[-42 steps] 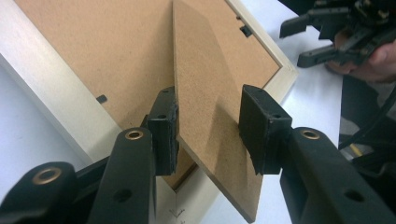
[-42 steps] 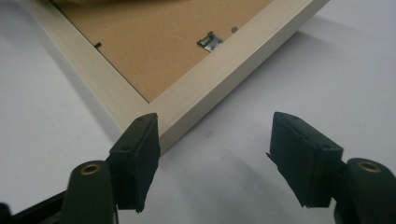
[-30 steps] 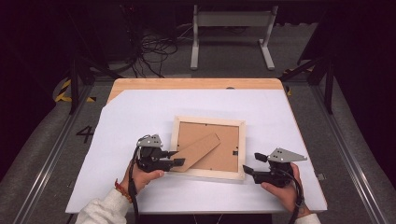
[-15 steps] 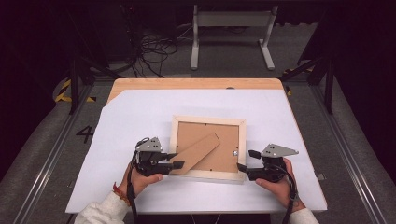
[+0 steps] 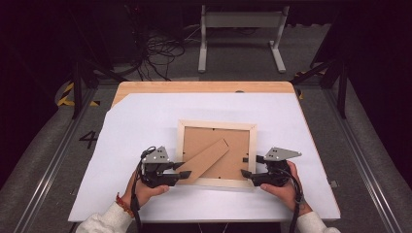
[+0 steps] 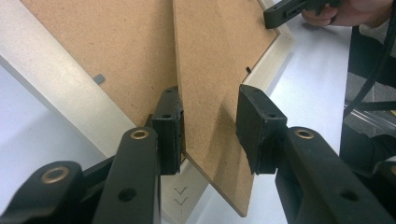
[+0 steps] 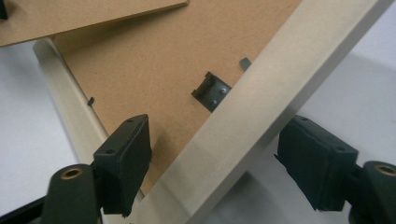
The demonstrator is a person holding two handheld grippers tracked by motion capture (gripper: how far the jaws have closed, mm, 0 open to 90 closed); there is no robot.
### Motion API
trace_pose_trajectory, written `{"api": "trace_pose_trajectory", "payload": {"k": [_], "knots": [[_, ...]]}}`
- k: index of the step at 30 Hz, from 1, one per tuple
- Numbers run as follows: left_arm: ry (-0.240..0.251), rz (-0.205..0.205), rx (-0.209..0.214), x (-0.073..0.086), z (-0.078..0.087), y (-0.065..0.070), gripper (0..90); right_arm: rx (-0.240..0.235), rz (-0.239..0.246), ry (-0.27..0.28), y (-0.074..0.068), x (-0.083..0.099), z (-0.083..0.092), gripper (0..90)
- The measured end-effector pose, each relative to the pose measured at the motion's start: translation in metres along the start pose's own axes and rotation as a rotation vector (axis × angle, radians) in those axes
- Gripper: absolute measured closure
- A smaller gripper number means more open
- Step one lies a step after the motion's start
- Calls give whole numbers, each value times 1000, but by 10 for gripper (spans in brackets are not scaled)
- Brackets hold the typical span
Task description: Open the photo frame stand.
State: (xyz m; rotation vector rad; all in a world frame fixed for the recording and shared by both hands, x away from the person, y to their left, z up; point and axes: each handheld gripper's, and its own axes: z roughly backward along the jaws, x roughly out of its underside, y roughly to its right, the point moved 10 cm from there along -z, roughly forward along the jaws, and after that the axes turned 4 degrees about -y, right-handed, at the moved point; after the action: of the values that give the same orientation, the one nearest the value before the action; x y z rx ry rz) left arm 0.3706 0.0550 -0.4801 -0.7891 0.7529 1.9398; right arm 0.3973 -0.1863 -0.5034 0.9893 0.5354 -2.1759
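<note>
A pale wooden picture frame (image 5: 216, 153) lies face-down on the white table (image 5: 145, 116). The left gripper (image 6: 208, 123) straddles its brown fibreboard stand (image 6: 210, 93), pads apart; the right gripper (image 7: 212, 172), just widened, brackets the frame's edge untouched.

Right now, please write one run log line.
left gripper: astride stand flap | right gripper: open astride frame rail | frame face-down

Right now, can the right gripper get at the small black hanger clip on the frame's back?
Probably yes: the right gripper straddles the frame rail with the hanger clip just beyond, uncovered.
</note>
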Motion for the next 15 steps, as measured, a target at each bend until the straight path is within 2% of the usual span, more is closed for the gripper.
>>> {"api": "trace_pose_trajectory", "payload": {"k": [7,12,15], "knots": [[6,-18,-2,-1,1,1,623,-52,-37,-11,-2,1,-4,294],[9,-22,-3,-1,2,2,622,-67,-75,1,-2,0,-1,344],[1,-30,-10,-1,2,3,621,-67,-81,3,-2,0,0,351]]}}
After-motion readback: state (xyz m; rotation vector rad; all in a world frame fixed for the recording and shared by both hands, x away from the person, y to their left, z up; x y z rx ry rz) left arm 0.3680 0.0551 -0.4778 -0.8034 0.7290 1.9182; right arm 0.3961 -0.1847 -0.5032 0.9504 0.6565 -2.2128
